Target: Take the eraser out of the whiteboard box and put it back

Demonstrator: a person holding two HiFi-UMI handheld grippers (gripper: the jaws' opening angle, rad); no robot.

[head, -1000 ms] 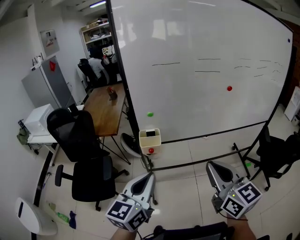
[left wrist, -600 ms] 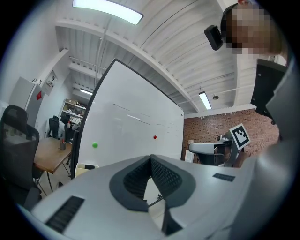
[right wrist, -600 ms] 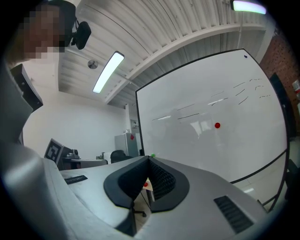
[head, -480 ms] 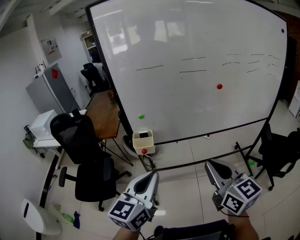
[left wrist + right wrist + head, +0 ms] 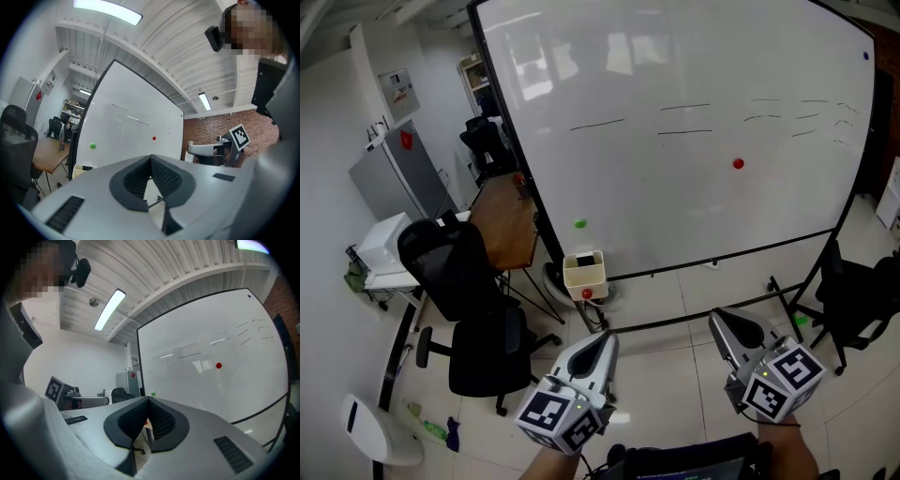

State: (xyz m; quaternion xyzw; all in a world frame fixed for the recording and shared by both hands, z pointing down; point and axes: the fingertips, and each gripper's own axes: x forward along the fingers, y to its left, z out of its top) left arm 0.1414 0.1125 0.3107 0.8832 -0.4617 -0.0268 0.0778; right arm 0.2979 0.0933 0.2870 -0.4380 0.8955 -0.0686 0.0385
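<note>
Evidently left gripper (image 5: 606, 336) and right gripper (image 5: 716, 319) hung level, fingers clenched, empty, well apart from whiteboard box (image 5: 581, 277) at 12 o'clock. Dark eraser (image 5: 584, 260) lay inside box. Fitted fetch ahead or return done; frames settled neither.

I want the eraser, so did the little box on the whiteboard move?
No. The box still sits just below the green magnet at the whiteboard's bottom left corner; only the camera shifted.
</note>
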